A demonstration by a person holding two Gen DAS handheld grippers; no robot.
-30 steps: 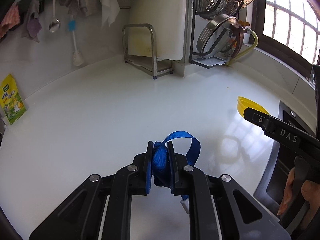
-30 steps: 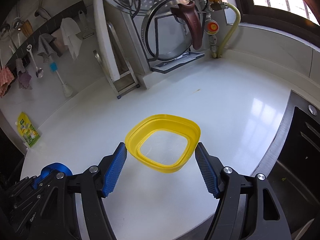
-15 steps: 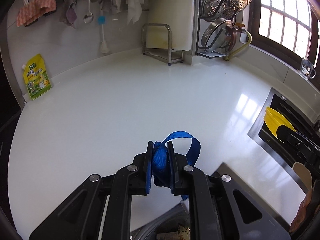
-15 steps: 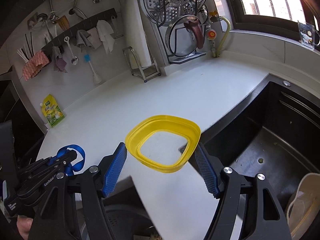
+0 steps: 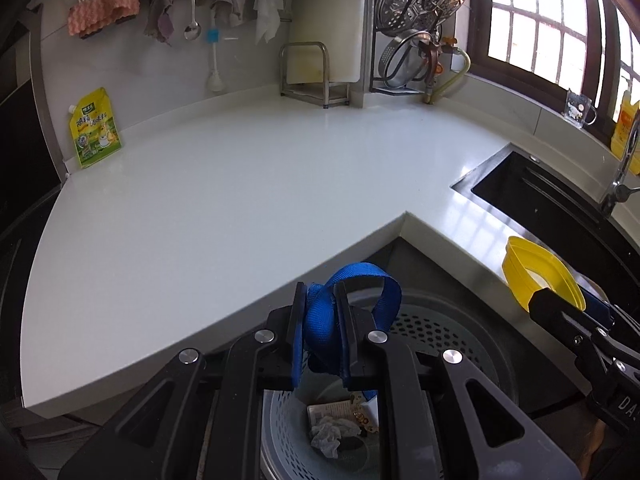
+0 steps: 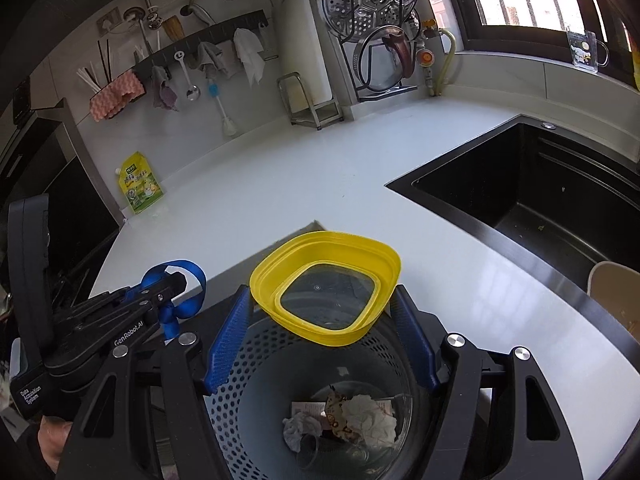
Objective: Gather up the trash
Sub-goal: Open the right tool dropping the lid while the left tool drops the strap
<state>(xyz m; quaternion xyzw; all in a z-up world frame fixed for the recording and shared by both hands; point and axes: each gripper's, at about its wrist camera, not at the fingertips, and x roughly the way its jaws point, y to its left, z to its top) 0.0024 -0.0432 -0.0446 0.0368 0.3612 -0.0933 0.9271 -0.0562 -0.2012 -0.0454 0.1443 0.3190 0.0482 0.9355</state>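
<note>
Left gripper: My left gripper is squeezed tight on a blue strap. The strap is bunched up between the two pads, and a loop of it sticks out in front.

Right gripper: My right gripper has its pads on the two sides of a yellow lid. It is a wide thing, so the pads stand far apart, but they hold it up in the air.

Trash bin: The trash bin sits on the floor, tucked into the inside corner of the white tabletop. It has little holes in its wall. Crumpled paper and other bits already lie at the bottom.

Where the trash is: Both things I carry hang over the open bin. The strap is near the bin's left side and the lid is over the middle, as I see it from the right wrist.

Step now: I think I am ready to let go of both things.

What could go wrong, strap: The strap is soft and bunched. It may cling to a pad when I open up, and then it will not fall.

What could go wrong, lid: The lid is wide and tilted. If it drops crooked, it may hit the rim and bounce onto the floor.

What could go wrong, bumping: My two grippers are close together. If I swing one, it may knock the other.
</note>
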